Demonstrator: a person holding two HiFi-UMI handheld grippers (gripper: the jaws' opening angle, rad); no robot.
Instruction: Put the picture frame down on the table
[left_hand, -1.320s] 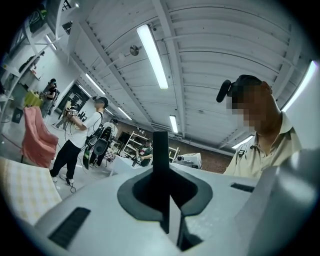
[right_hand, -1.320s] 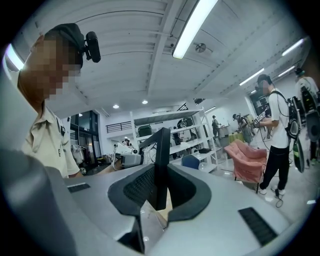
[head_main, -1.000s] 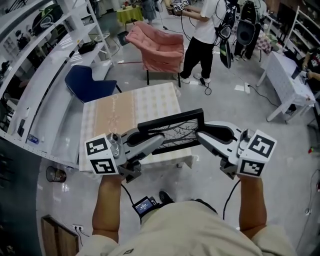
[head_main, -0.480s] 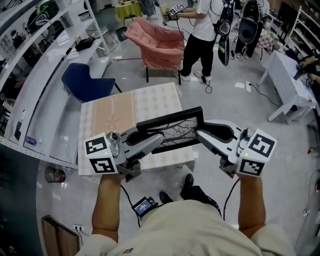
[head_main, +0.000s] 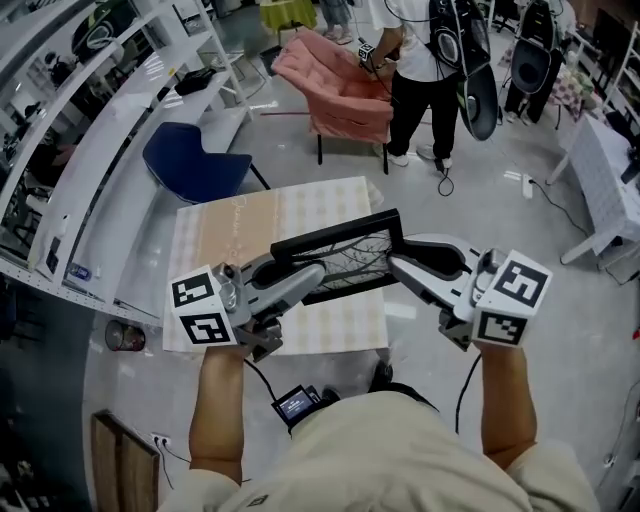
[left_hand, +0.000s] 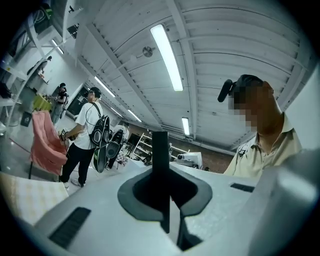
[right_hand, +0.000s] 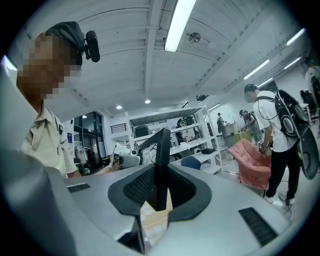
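Checkered tabletop (head_main: 250, 225) sits right at your 12 o'clock, and the picture frame (head_main: 345, 258) isn't on it yet. You've got it in the air over the near right part of the top, as far as I can judge from the head view. Your left gripper (head_main: 315, 278) is pinched on the frame's left edge and your right gripper (head_main: 395, 265) on the opposite edge. In each gripper view the thin black edge (left_hand: 160, 165) (right_hand: 161, 165) runs straight through the pads, with the jaws squeezed nearly together on it. Holding both sides makes sense, since it keeps a wide flat thing from swinging or twisting on the way down. The spot under the frame looks bare, so I don't see anything blocking the landing. Around you there's a blue chair (head_main: 190, 165) at 11 o'clock tucked against the table's far corner and a pink armchair (head_main: 345, 90) past the table at 12. A person (head_main: 420, 60) stands at 1 o'clock and long white shelving (head_main: 90, 180) runs along at 9 to 10. All of it is well apart from the frame.
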